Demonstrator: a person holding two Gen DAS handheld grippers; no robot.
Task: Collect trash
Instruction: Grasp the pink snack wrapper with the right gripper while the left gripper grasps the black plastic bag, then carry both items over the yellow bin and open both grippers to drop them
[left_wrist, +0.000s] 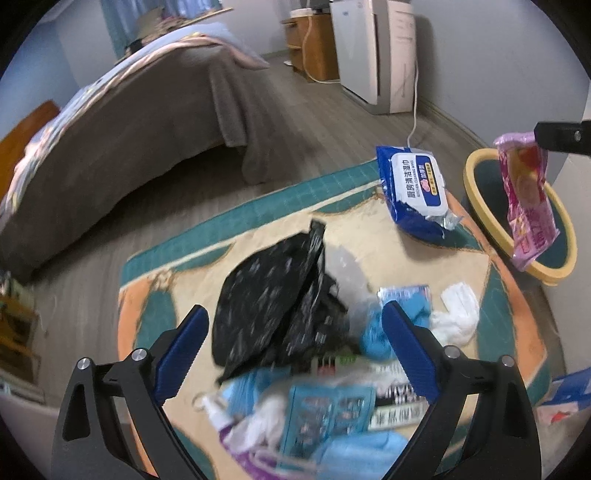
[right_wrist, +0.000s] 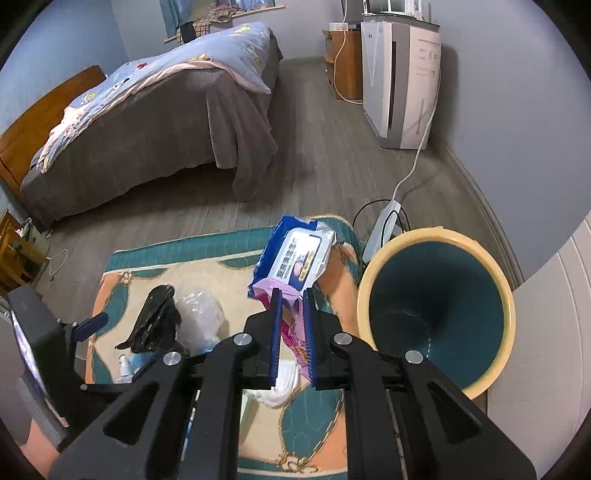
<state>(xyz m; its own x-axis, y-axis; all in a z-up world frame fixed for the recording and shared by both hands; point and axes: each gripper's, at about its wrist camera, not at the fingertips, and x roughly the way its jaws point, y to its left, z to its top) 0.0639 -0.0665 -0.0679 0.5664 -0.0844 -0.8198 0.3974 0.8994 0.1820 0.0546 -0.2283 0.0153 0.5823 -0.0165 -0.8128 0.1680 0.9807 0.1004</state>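
Much litter is spread over a patterned rug (left_wrist: 369, 229) on wooden flooring (right_wrist: 314, 155) beside a bed (right_wrist: 166, 122). At right, a yellow-rimmed bin (right_wrist: 439, 310) is seen empty. Right tongs (right_wrist: 293, 299) are pinched on a pink wrapper (left_wrist: 528, 199); left tongs (left_wrist: 295, 317) are spread.

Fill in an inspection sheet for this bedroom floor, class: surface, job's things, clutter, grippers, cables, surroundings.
Surface: patterned rug on wood floor.
Job's things: pink wrapper hanging by the yellow-rimmed bin, which looks empty; black bag, wipes pack, white tissue on the rug.
Clutter: blurred packets heaped near the left gripper.
Grippers: left gripper open above the heap; right gripper shut on the pink wrapper.
Cables: white cord to a power strip behind the bin.
Surroundings: bed, white appliance.
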